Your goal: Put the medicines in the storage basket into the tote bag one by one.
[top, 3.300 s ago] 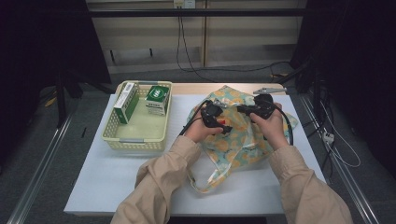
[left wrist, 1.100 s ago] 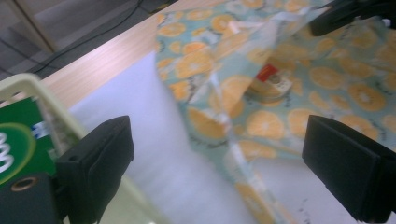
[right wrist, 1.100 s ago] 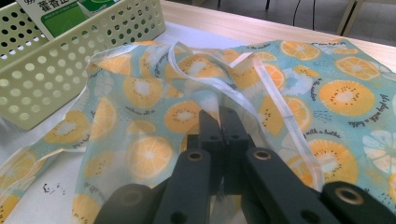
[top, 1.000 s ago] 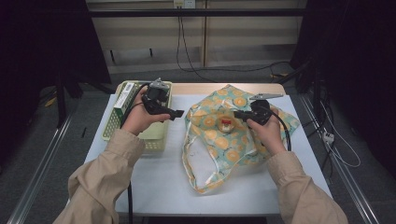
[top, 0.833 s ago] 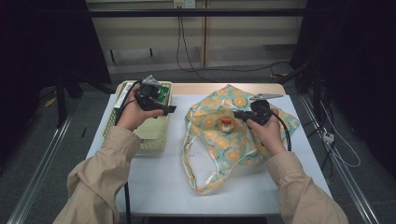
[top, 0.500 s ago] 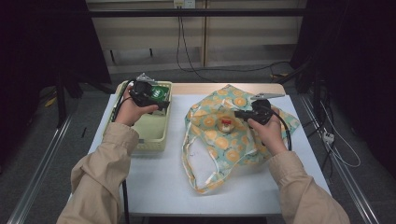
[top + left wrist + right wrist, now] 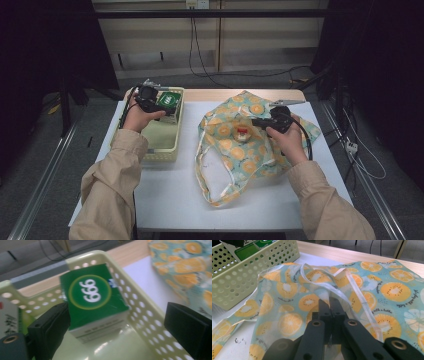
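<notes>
A: Locate the green box [image 7: 93,306].

B: It sits in the far corner of the yellow basket [image 7: 159,146], on the side nearest the fruit-print bag [image 7: 239,145]. A second carton [image 7: 7,315] stands just beside it in the basket.

A: State of the left claw [image 7: 117,327]?

B: Jaws wide, straddling the green box and one basket wall; no contact is confirmed. The wide spread likely gives clearance for a grasp.

A: And the right claw [image 7: 329,312]?

B: Jaws closed on the bag fabric beside the white strap [image 7: 352,282], probably holding the mouth ready for loading. The bag lies flat on the tabletop [image 7: 170,200], right of the basket.
</notes>
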The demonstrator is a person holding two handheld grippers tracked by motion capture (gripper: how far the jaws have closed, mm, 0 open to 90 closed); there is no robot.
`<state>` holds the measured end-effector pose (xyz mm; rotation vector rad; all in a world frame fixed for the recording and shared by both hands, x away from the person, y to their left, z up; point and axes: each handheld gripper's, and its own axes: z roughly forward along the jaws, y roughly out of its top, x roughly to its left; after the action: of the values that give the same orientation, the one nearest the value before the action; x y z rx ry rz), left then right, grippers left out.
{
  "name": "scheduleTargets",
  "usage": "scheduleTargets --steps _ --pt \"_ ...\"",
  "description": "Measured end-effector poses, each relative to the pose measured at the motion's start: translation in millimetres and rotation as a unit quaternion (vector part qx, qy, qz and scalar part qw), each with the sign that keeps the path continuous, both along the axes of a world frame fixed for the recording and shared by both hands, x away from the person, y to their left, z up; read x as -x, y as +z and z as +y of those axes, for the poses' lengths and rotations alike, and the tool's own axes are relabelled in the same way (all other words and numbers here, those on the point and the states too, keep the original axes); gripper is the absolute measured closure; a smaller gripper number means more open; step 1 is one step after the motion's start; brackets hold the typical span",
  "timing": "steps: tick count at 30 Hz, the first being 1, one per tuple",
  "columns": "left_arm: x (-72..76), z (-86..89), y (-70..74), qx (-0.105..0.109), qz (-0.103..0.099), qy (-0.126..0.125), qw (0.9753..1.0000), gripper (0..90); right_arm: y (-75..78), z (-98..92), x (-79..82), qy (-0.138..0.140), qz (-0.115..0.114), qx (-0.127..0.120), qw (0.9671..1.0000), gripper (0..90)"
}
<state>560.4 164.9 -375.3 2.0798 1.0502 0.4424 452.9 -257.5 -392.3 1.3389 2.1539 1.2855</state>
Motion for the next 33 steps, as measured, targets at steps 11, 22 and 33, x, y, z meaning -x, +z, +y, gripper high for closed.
scheduleTargets --steps 11,22,33 --pt "-14.3 -9.9 -16.4 -0.023 0.000 0.021 0.9995 5.8 -0.9 -3.3 -2.7 -0.002 0.004 -0.005 1.0000 90.0" --pt "-29.2 -15.6 -38.6 -0.052 0.012 0.046 0.9975 5.6 -0.5 -1.8 -5.7 0.001 0.005 -0.007 1.0000 90.0" --pt "-30.0 -20.3 -41.8 -0.064 0.035 0.073 0.9947 14.9 0.3 0.3 -6.0 0.004 0.006 -0.008 0.9999 90.0"
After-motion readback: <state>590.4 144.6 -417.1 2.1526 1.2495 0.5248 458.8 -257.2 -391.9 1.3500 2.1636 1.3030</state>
